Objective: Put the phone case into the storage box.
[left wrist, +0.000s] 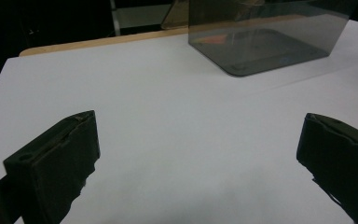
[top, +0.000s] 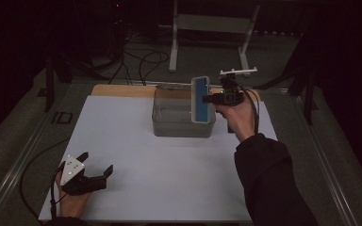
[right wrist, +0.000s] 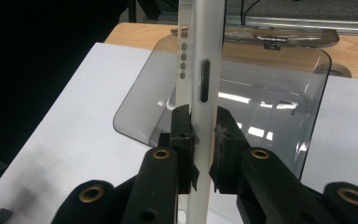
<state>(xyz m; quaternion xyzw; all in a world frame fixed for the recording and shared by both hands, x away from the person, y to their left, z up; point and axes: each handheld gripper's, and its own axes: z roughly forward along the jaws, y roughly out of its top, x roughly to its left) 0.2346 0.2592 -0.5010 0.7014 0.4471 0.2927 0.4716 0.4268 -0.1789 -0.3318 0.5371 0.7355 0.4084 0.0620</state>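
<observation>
A flat phone-like slab (top: pixel 200 100) with a white rim and a blue face stands on edge above the right end of a smoky clear box (top: pixel 174 125). My right gripper (top: pixel 209 100) comes in from the right, shut on the slab. In the right gripper view the two pads (right wrist: pixel 182 128) press on the slab's white edge (right wrist: pixel 205 56), with the open box (right wrist: pixel 270 93) below it. My left gripper (top: pixel 96 162) rests at the near left of the white mat, open and holding nothing. In its own view the left gripper (left wrist: pixel 198 119) faces bare mat, with the box (left wrist: pixel 261 37) far ahead.
The box's clear hinged lid (right wrist: pixel 270 39) lies folded back behind it. A white mat (top: pixel 169 179) covers a wooden board (top: pixel 122 90). Cables (top: pixel 141 66) and a white stand (top: pixel 212 23) sit on the floor beyond the table.
</observation>
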